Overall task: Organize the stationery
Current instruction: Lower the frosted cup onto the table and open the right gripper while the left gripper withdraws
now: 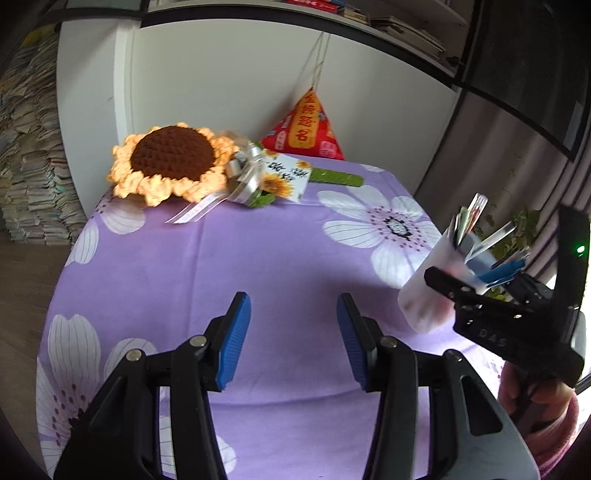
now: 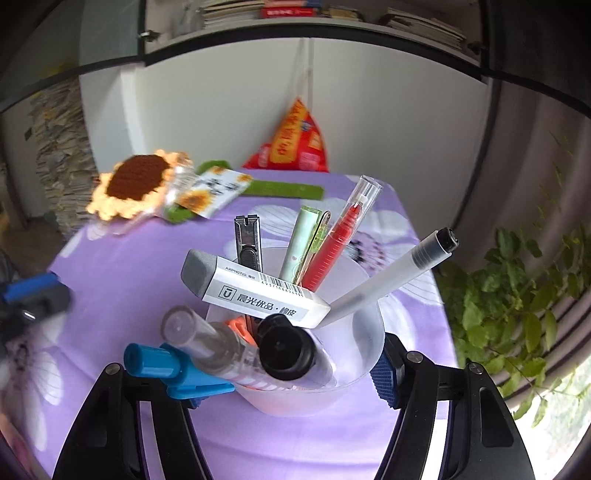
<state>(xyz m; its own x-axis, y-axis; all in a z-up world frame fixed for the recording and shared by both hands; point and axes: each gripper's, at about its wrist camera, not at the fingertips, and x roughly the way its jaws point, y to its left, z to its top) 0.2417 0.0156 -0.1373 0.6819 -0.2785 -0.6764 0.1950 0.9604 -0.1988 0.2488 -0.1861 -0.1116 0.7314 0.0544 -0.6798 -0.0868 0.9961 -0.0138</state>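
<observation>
Both views were bright, lit by diffuse daylight from 3–4 o'clock; the window (image 2: 565, 413) blew out to white at 4 o'clock in the right wrist view. Shadows were soft: a faint dark patch sat on the purple tablecloth (image 1: 258, 258) at centre in the left wrist view. Heavy fisheye bending: shelf edges (image 2: 295, 33) bowed at 12 o'clock, with black vignette in all corners. Motion blur smeared the translucent cup (image 1: 432, 291) and its pens at 3 o'clock in the left wrist view. In the right wrist view the crochet sunflower (image 2: 136, 181) at 10 o'clock and the left gripper (image 2: 33, 295) at 9 o'clock were blurred; the eraser (image 2: 255, 291) print stayed sharp.
</observation>
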